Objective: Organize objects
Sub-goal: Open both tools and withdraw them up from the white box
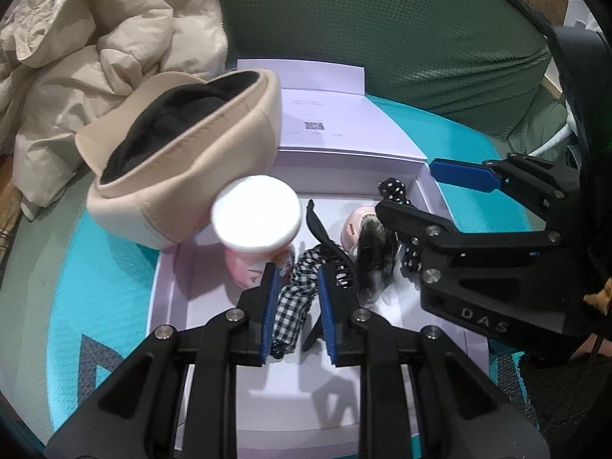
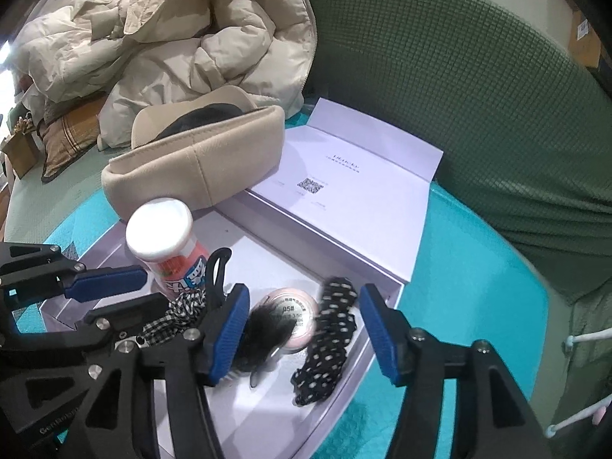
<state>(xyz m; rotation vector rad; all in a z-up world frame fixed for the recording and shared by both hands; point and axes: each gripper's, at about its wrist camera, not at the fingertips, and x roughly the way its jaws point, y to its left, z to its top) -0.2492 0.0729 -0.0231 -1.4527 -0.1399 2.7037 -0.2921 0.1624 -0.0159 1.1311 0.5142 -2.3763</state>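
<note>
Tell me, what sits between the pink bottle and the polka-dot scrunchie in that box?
Right wrist view: checked scrunchie, black hair claw, round pink compact with a dark furry piece.

Both wrist cams close above, facing down; share white box (image 1: 386,155).

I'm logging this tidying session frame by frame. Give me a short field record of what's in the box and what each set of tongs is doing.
container: open white box, lid folded back
inside: pink bottle, gingham scrunchie, black hair clip, round pink tin, polka-dot scrunchie
left tongs: shut on gingham scrunchie
right tongs: open, over the tin
beside box: beige cap
</note>
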